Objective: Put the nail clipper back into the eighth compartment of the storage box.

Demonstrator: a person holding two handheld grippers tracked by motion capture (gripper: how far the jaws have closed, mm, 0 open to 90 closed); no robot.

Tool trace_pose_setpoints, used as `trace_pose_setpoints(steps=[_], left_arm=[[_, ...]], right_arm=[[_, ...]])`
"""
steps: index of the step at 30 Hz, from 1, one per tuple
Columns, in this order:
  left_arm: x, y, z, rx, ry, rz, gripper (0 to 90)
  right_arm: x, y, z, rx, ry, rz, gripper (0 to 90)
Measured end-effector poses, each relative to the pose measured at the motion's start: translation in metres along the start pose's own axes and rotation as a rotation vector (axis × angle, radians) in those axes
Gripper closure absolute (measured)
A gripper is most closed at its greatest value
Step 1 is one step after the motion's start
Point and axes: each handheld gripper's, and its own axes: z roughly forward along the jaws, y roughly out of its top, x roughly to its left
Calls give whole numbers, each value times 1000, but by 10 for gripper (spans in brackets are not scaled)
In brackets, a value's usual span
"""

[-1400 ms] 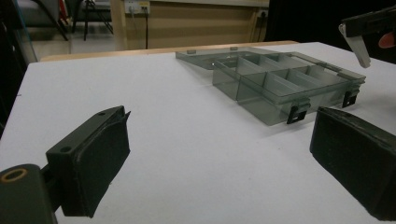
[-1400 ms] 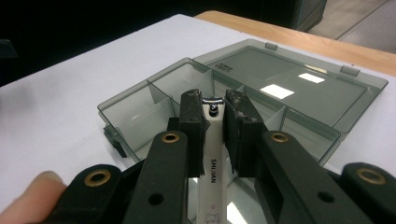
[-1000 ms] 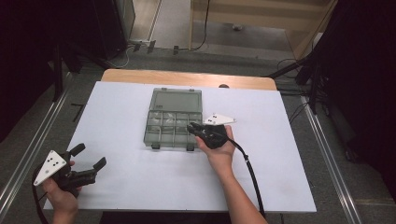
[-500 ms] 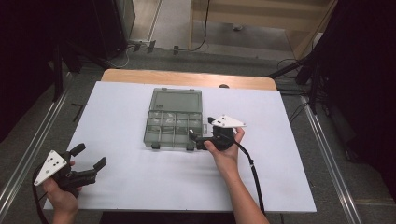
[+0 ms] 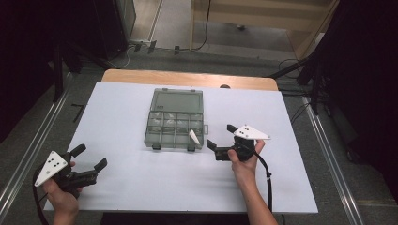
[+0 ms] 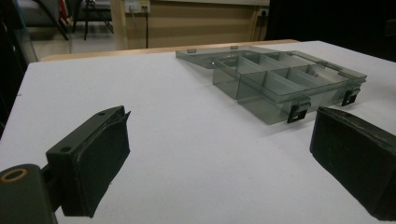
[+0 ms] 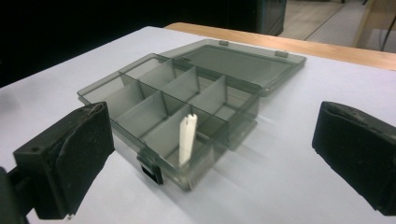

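Note:
A smoky clear compartment box (image 5: 165, 121) lies open in the middle of the white table, its lid folded flat behind it. A small white piece (image 5: 193, 136) stands leaning in the box's near right compartment (image 7: 188, 139). My right gripper (image 5: 219, 136) sits just right of the box, jaws pointing at it. The jaws have just been opening and stand wide, with nothing between them (image 7: 215, 123). My left gripper (image 5: 90, 157) rests at the near left corner, open and empty, well away from the box (image 6: 280, 84).
The white tabletop (image 5: 141, 187) ends in a wooden strip (image 5: 187, 77) at the far side. A black cable (image 5: 267, 183) trails from the right gripper along the forearm. Metal rails run along both sides of the table.
The right gripper opened at the box's near right compartment, left the white piece there, and drew back to the right. The left gripper stayed put.

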Motion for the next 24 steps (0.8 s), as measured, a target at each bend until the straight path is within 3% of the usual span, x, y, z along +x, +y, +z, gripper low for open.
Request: trace_pose_setpoints(steps=[8, 24], left_arm=[[0, 0, 0, -2, 1, 1, 45], [-1, 0, 0, 1, 5, 5, 45]], right_arm=[[-10, -14, -32, -9, -37, -2, 0], [-33, -46, -91, -8, -112, 49, 0]])
